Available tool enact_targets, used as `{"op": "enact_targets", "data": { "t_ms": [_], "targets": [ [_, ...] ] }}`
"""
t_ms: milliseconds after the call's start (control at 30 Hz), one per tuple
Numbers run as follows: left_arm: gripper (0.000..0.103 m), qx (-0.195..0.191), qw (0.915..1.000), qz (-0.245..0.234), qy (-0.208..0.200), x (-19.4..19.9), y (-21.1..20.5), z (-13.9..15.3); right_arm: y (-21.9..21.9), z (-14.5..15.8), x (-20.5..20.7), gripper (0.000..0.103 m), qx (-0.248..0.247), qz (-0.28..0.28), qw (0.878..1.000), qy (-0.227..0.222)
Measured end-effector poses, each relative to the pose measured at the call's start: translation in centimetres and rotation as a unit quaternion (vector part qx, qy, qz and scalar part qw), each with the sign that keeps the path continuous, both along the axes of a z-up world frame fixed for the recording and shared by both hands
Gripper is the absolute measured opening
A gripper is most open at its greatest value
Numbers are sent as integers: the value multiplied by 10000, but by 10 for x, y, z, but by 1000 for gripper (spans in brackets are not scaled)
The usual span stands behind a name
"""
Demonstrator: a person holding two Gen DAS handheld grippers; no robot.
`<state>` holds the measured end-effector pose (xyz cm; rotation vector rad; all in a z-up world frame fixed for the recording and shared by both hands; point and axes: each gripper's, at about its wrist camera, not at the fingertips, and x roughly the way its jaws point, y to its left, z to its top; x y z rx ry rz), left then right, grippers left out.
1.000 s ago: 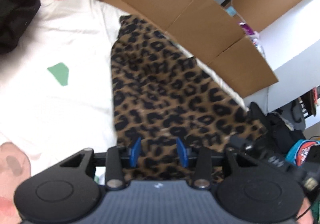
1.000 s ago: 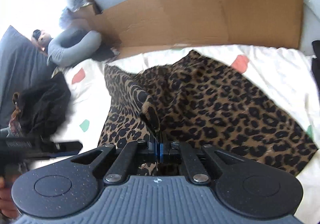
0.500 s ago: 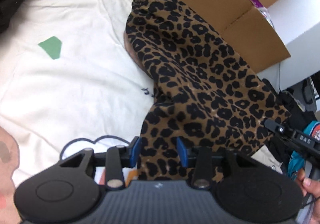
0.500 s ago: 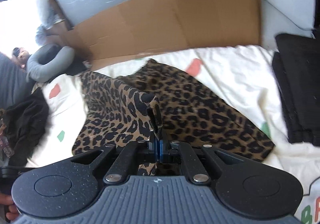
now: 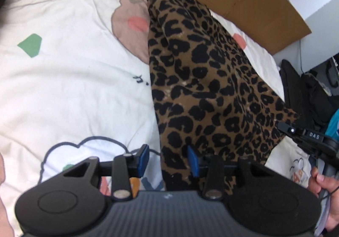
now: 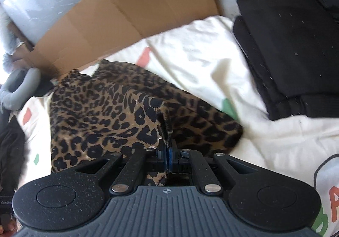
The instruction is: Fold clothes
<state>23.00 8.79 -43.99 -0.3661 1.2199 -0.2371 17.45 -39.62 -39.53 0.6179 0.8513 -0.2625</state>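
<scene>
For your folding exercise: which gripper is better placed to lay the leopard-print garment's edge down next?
Right. The right gripper is shut on the leopard-print garment; the left gripper is open.

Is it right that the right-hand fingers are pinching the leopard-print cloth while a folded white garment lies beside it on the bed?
Not quite: the folded garment is black, not white, as the right wrist view shows. The right-hand fingers do pinch the leopard-print cloth on the bed.

Home bedroom: printed bedsheet [image 5: 63, 88], neck pillow [image 6: 19, 88], folded black clothes [image 6: 292, 50].
</scene>
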Motion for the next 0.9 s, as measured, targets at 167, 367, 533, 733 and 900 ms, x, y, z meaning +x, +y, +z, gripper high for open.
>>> {"op": "enact_targets", "data": {
  "t_ms": [167,367,533,733,900],
  "targets": [
    [42,99,9997,-225,77,-5,-14,-2,-14,-6,-4,12,176,-260,9995,18],
    [31,189,9979,-586,201,-11,-31,3,-24,-12,-5,19,255,-407,9988,-79],
    [10,363,9965,-752,3,-7,-47,14,-28,-16,-6,3,377,-450,9982,-153],
    [9,470,9944,-945,-90,-7,-55,31,-28,6,-13,2,256,-365,9976,-535],
    [12,684,9897,-1251,88,-6,-62,39,-36,14,-21,2,164,-472,9964,-683]
  ]
}}
